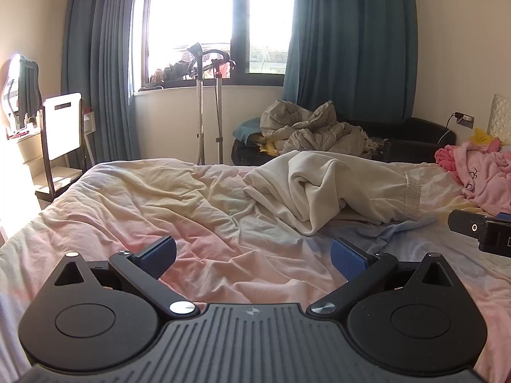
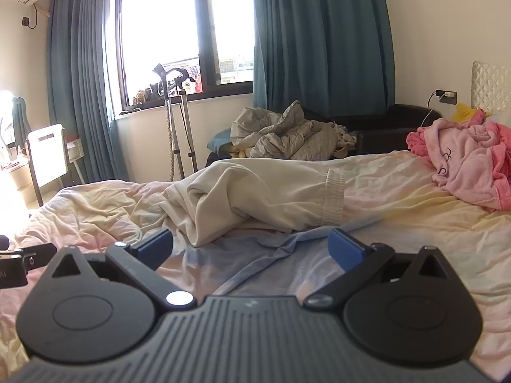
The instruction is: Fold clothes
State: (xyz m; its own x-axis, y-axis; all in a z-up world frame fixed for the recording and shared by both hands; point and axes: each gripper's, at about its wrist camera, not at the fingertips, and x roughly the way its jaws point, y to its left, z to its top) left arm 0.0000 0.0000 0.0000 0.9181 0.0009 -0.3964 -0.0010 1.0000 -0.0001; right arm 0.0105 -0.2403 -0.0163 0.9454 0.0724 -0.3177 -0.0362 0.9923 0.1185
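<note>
Wide bed w/ rumpled pastel pink-and-yellow sheet fills the room's middle; a crumpled cream sweatshirt lies on it twd the far side, fluffy pink robe near the headboard. Left hand-held gripper & right hand-held gripper both hover low over the sheet, jaws spread wide, nothing btwn them, sweatshirt just ahead.

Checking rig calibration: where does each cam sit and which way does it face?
Left wrist: on the left tool, low over the bed, facing the window; open fingers show, right tool at the right edge.
Right wrist: on the right tool, same heading; open fingers show, left tool at the left edge.
Shared: cream garment, pink garment, curtains.
</note>
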